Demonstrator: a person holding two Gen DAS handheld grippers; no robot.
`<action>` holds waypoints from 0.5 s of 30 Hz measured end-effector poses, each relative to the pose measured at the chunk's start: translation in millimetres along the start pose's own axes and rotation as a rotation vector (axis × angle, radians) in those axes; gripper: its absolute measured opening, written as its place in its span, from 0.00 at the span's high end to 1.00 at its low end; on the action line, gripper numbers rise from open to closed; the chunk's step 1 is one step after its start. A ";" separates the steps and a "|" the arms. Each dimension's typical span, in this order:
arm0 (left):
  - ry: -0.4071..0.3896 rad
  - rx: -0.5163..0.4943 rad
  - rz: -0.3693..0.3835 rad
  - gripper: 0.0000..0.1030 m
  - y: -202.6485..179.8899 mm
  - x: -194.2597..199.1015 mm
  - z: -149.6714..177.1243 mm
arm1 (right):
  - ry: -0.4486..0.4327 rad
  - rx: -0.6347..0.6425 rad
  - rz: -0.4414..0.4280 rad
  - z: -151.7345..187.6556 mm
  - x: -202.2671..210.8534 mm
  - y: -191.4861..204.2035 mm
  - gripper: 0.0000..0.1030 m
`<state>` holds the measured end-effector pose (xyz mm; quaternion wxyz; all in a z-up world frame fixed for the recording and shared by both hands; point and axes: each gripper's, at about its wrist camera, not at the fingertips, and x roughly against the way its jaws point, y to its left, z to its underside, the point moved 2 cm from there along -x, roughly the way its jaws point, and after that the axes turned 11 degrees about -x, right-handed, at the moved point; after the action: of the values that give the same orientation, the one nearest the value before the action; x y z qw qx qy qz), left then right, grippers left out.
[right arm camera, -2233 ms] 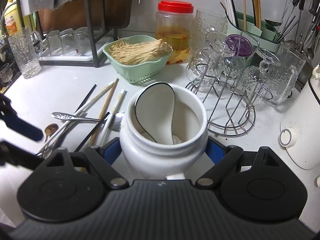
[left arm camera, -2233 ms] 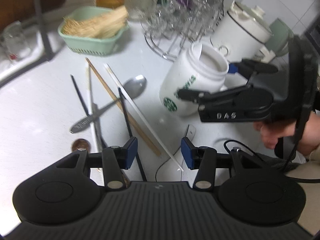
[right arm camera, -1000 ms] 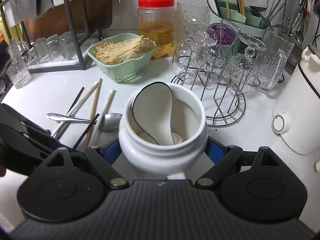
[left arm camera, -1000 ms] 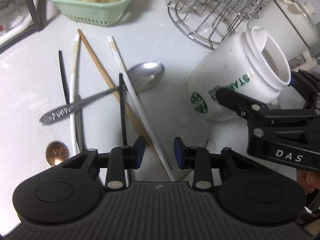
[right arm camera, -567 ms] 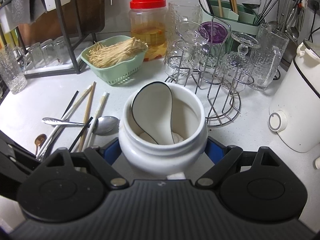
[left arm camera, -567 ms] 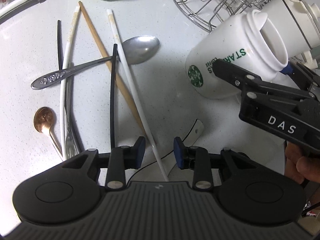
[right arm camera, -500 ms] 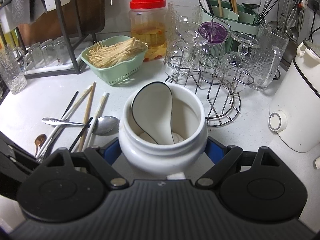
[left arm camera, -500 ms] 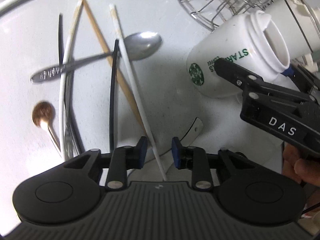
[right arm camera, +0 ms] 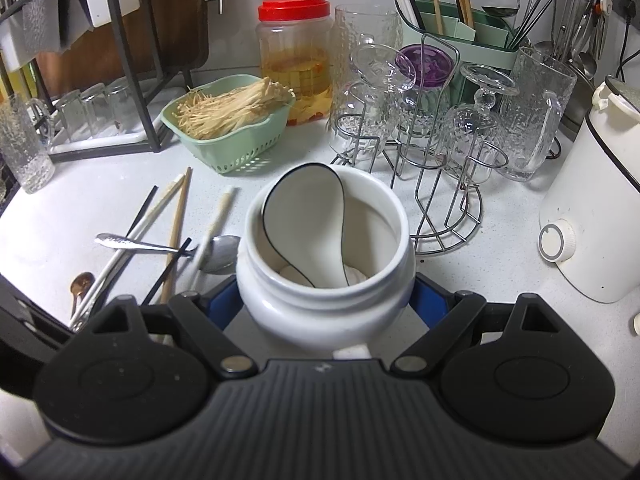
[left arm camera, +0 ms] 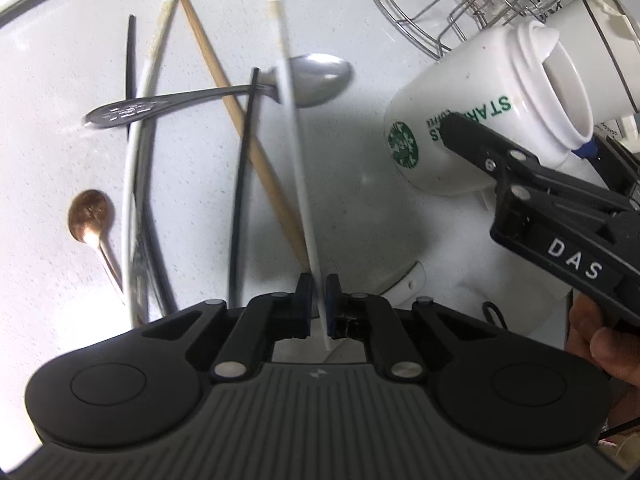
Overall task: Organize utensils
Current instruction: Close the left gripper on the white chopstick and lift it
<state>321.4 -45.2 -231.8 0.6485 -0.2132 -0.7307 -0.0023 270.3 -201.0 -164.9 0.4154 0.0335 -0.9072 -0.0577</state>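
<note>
a: what's the biggest thing in view?

b: a white speckled stone countertop (left arm camera: 400, 216). on it, the right gripper (right arm camera: 326, 300) points down at a slant, its blue pads clamped on both sides of a white ceramic jar with green lettering (right arm camera: 326, 280). the jar tilts, mouth toward the camera, with a white black-rimmed soup spoon (right arm camera: 304, 216) inside. a hand (left arm camera: 600, 340) holds that gripper from behind.

a: and the left gripper?

b: the left gripper (left arm camera: 319, 300) points steeply down. its jaws have just been closing and now pinch the near end of a long white chopstick (left arm camera: 294, 136).

a: what's loose?

b: a steel spoon (left arm camera: 224, 90), a wooden chopstick (left arm camera: 240, 120), a black chopstick (left arm camera: 242, 184) and a small copper spoon (left arm camera: 90, 220), crossed in a pile left of the jar.
</note>
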 end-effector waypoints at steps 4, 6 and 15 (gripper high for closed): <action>-0.032 -0.002 -0.023 0.95 4.9 16.3 -0.9 | -0.005 0.011 -0.009 -0.1 -0.3 -0.3 0.12; -0.046 0.004 -0.027 0.95 6.1 26.5 -0.9 | -0.006 0.014 -0.016 -0.7 -0.9 -1.0 0.12; -0.112 0.020 -0.051 0.95 -4.0 78.7 -2.4 | -0.006 0.056 -0.054 -2.5 -1.8 -4.5 0.12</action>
<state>317.2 -25.1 -155.7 0.6084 -0.1878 -0.7711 0.0003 273.4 -205.5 -165.2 0.4101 0.0696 -0.9083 -0.0437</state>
